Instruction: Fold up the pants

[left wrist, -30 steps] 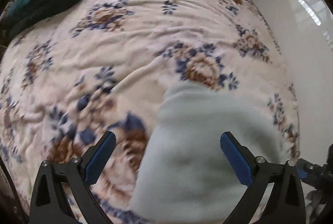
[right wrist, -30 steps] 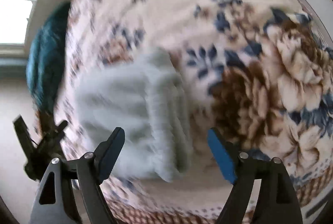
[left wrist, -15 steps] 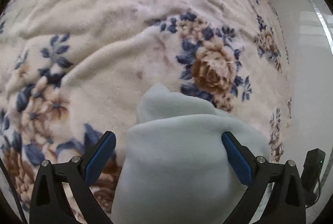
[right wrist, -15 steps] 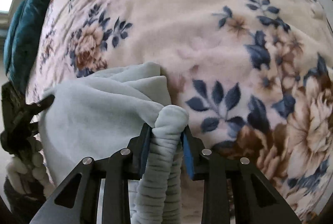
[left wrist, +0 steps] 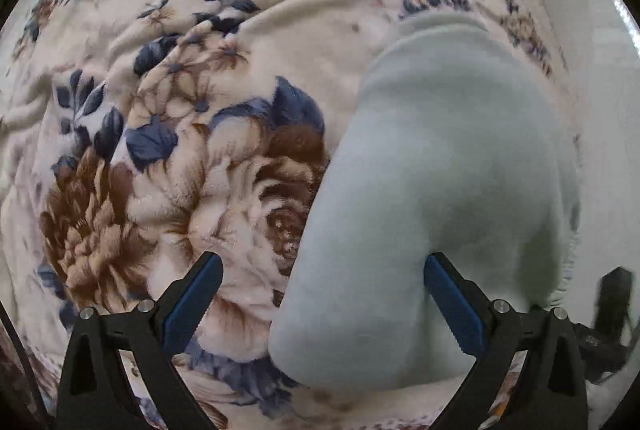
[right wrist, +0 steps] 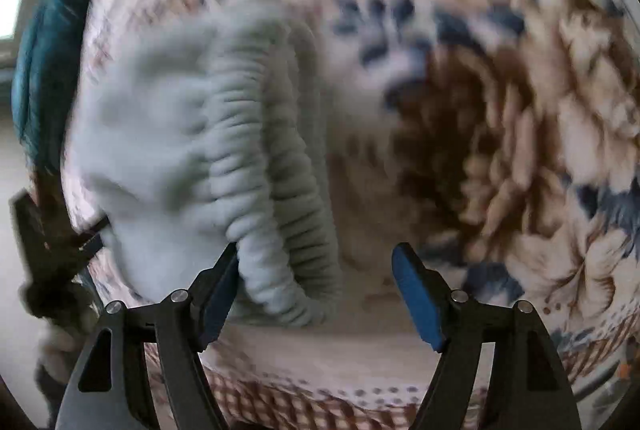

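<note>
Left wrist: folded pants (left wrist: 432,198) beside blanket's (left wrist: 200,158) right edge, open tongs (left wrist: 320,294) above.

A bed (left wrist: 304,10) carries everything, covered by a cream plush blanket (left wrist: 208,190) printed with large brown and blue flowers and lying in soft wrinkles. Directly on the blanket lie the pale mint fleece pants (left wrist: 436,166), folded into a thick bundle at about 3 o'clock in the left wrist view; in the blurred right wrist view their gathered waistband (right wrist: 264,158) faces the camera at about 9 o'clock. A dark teal cloth (right wrist: 44,70) lies at the bed's far edge, near 9 o'clock there.
</note>
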A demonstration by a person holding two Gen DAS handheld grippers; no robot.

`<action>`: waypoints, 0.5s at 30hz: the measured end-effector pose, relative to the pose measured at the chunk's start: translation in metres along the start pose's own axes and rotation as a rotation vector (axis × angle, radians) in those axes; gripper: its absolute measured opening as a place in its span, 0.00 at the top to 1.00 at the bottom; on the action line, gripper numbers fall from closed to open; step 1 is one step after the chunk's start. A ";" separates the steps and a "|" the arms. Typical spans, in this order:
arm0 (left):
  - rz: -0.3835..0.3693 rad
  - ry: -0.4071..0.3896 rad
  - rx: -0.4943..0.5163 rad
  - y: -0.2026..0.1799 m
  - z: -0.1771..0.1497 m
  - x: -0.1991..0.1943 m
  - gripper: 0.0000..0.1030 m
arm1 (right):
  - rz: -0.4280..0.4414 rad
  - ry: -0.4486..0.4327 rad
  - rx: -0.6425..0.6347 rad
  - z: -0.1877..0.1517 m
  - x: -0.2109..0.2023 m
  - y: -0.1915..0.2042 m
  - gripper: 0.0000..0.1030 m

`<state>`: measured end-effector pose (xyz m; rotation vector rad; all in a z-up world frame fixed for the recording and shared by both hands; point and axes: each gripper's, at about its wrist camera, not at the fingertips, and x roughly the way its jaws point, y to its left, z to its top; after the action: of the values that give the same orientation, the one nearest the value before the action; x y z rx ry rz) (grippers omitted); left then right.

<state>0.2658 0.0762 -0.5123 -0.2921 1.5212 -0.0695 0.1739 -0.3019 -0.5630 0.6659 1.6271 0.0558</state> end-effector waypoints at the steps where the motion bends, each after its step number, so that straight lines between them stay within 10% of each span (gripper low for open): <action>1: -0.013 -0.018 0.012 0.000 0.001 -0.005 0.00 | 0.033 0.001 0.021 -0.001 0.001 -0.003 0.25; 6: -0.158 0.028 0.051 0.003 0.027 0.008 0.00 | 0.273 -0.100 0.082 0.011 -0.007 -0.022 0.07; 15: -0.450 0.170 0.054 0.003 0.053 0.065 0.00 | 0.547 0.130 0.023 0.093 0.086 -0.025 0.01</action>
<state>0.3218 0.0719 -0.5752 -0.5932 1.5942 -0.5010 0.2485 -0.3154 -0.6672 1.1279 1.5271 0.4865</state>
